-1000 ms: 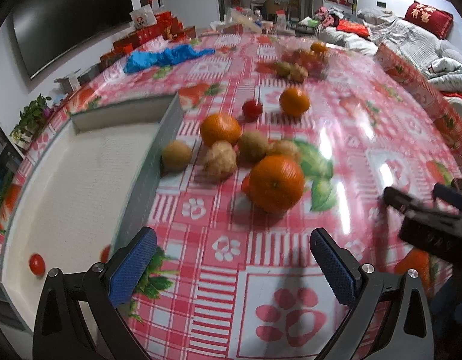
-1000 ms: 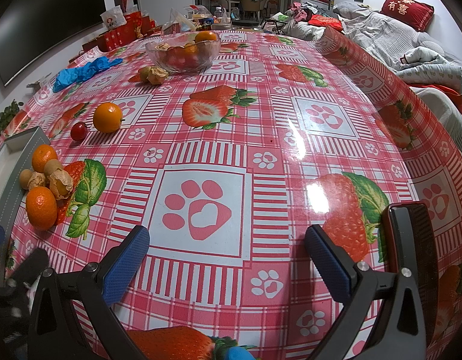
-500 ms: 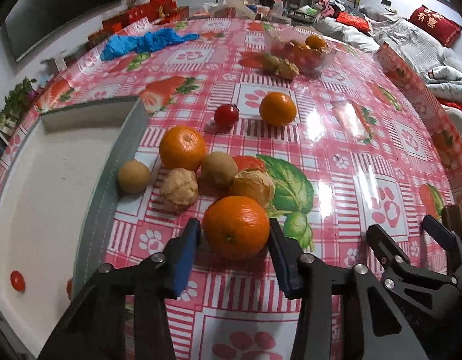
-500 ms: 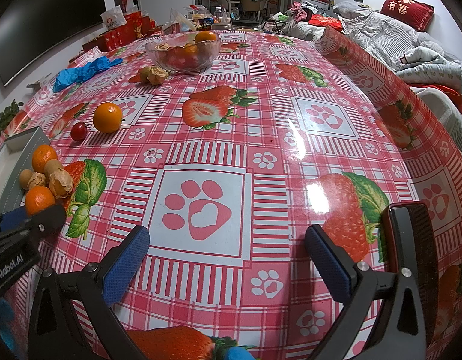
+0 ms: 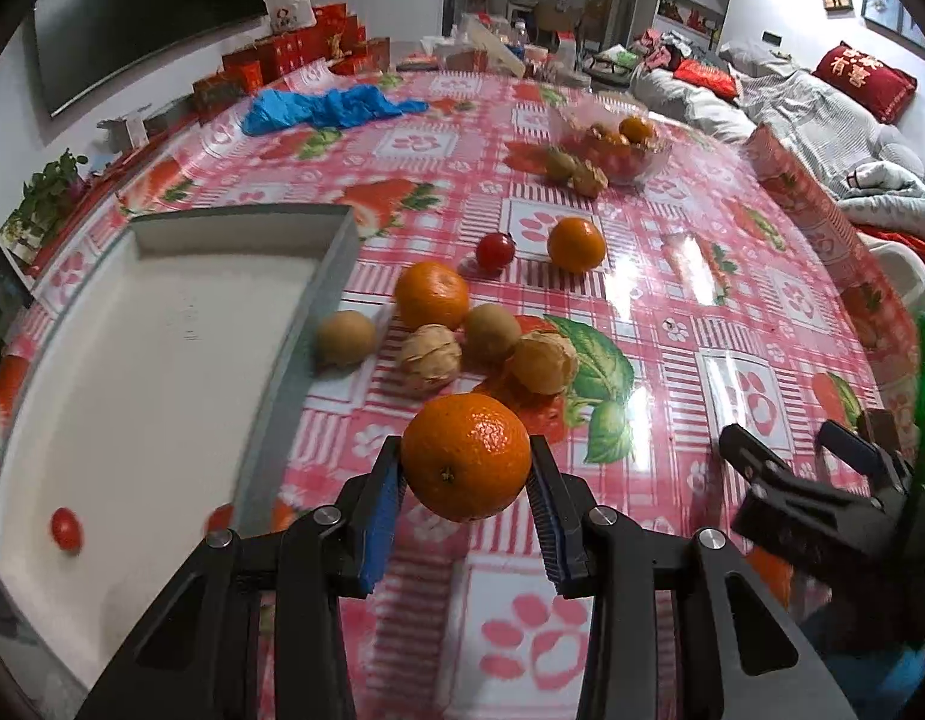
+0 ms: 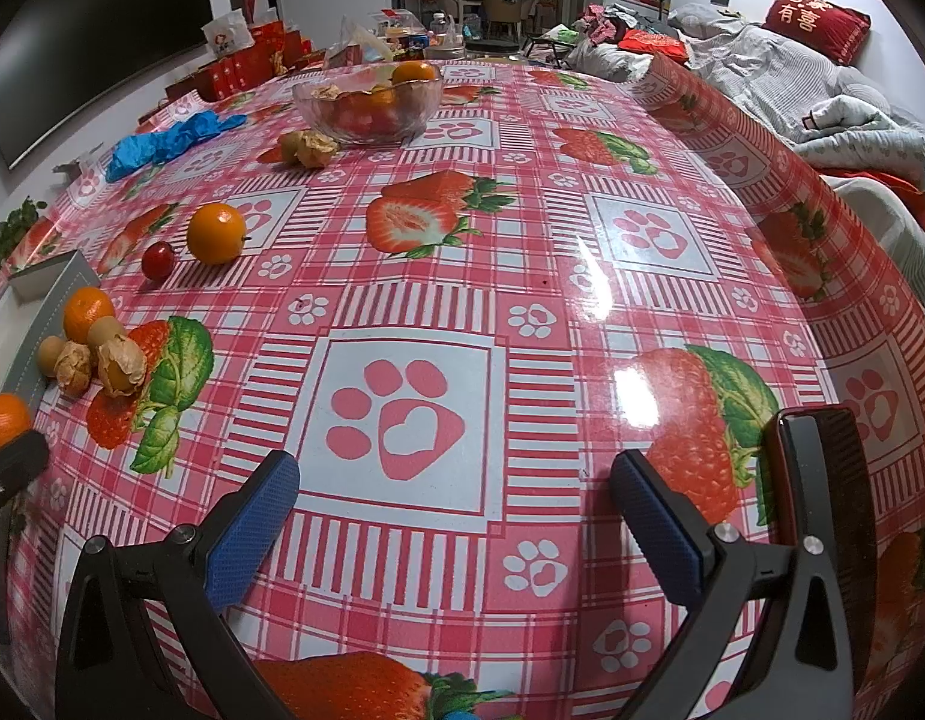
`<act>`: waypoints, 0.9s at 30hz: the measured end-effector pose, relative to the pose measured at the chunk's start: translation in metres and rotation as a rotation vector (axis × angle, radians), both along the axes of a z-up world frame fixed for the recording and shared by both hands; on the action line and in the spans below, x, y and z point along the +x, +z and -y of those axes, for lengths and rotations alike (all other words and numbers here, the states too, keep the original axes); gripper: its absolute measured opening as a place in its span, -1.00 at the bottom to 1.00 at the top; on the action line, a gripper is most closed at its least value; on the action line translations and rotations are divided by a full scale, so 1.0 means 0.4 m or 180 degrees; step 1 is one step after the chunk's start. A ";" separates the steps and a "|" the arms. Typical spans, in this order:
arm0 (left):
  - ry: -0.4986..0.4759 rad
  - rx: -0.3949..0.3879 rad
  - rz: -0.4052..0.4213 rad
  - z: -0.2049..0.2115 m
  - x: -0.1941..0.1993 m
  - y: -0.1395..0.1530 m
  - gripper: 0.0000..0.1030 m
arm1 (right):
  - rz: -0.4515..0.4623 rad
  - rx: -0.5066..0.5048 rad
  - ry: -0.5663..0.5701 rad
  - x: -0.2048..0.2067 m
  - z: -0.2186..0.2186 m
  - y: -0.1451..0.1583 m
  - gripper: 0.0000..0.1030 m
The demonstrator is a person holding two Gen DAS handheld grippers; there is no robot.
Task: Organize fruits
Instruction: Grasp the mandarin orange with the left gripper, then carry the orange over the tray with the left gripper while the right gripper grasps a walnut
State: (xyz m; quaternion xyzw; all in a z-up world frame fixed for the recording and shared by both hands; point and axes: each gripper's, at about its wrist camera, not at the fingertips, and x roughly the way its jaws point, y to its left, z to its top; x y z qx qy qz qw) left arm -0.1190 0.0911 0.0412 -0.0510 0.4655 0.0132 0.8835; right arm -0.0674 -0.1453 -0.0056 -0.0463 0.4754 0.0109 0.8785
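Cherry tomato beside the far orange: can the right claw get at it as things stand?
Probably yes. The right claw is open and empty, and bare tablecloth lies between it and the cherry tomato; only the orange sits close beside it.

The left gripper (image 5: 466, 489) points steeply downward, its two black arms converging forward; both blue-padded fingers (image 5: 379, 516) press on the sides of an orange (image 5: 466, 456), which sits clamped between them, clear of the surface below. The right gripper (image 6: 455, 516) also tilts steeply down, its blue-padded fingers (image 6: 253, 525) spread wide apart with nothing between them. In the left wrist view it shows at the right edge, beside the left one.
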 end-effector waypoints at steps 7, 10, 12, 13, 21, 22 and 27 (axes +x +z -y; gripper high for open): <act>0.0105 -0.0059 0.0105 -0.066 -0.056 0.030 -0.20 | -0.0164 0.0124 0.0850 0.000 -0.189 0.002 0.99; 0.0162 -0.0095 0.0140 -0.100 -0.080 0.045 -0.20 | -0.0210 0.0136 0.0972 0.028 -0.256 -0.009 0.96; 0.0179 -0.0115 0.0161 -0.126 -0.098 0.054 -0.20 | -0.0200 0.0132 0.1005 0.042 -0.287 -0.009 0.86; 0.0182 -0.0105 0.0170 -0.136 -0.104 0.057 -0.20 | -0.0194 0.0126 0.1015 0.048 -0.297 -0.007 0.77; 0.0339 -0.0102 0.0197 -0.251 -0.124 0.067 -0.20 | -0.0215 0.0146 0.1165 0.069 -0.348 0.006 -0.50; 0.0353 -0.0102 0.0204 -0.262 -0.124 0.069 -0.20 | -0.0242 0.0194 0.1153 0.069 -0.343 0.009 -0.50; 0.0386 -0.0039 0.0283 -0.327 -0.118 0.100 -0.20 | -0.0361 0.0493 0.1161 0.065 -0.326 0.046 -0.50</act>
